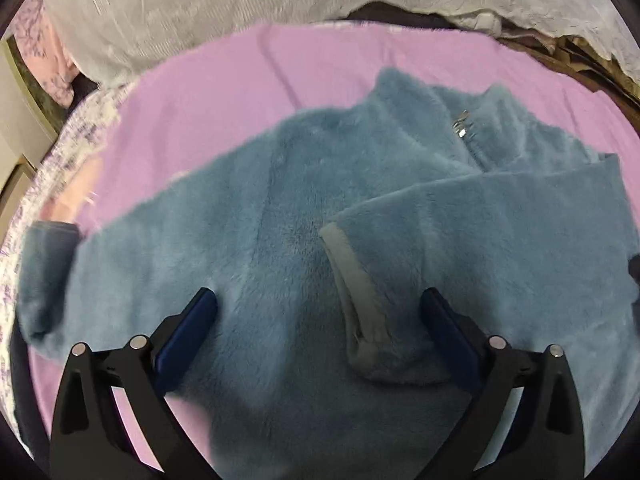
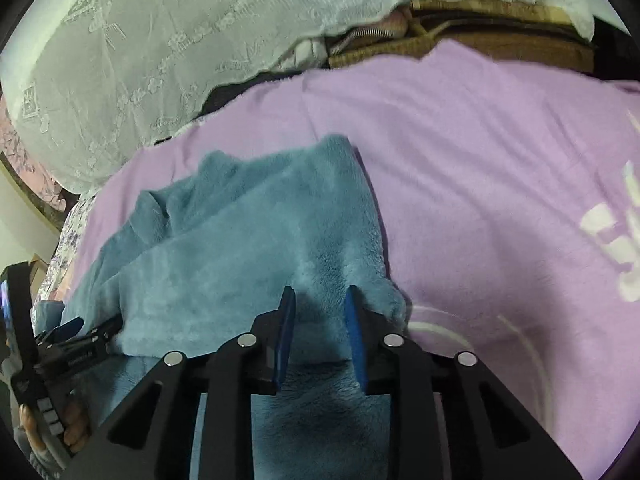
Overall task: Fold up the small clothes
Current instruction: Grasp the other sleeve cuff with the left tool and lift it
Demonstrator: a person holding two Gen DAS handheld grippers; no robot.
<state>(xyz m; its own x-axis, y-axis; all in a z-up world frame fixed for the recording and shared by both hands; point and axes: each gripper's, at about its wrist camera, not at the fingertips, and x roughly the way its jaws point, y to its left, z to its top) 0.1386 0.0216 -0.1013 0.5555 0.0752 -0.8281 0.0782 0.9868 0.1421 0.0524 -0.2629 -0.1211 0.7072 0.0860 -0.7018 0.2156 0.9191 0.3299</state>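
Observation:
A small fluffy blue zip jacket (image 1: pixel 248 216) lies spread on a lilac blanket (image 1: pixel 224 76). Its right sleeve is folded across the chest, with the grey cuff (image 1: pixel 352 280) pointing toward me. The zip pull (image 1: pixel 461 123) shows near the collar. My left gripper (image 1: pixel 316 304) is wide open just above the jacket's body, the cuff between its fingers. In the right wrist view the jacket (image 2: pixel 248 240) lies on the blanket (image 2: pixel 480 168). My right gripper (image 2: pixel 318 300) has its jaws narrowly apart with the jacket's fleece edge bunched between them. The left gripper (image 2: pixel 72 332) shows at the left.
A white lace-covered pillow (image 1: pixel 200 4) lies along the back of the bed. A brown woven item (image 2: pixel 472 32) sits behind the blanket at the back right. A floral sheet (image 1: pixel 68 152) edges the bed on the left. White printed marks (image 2: pixel 612 232) are on the blanket's right.

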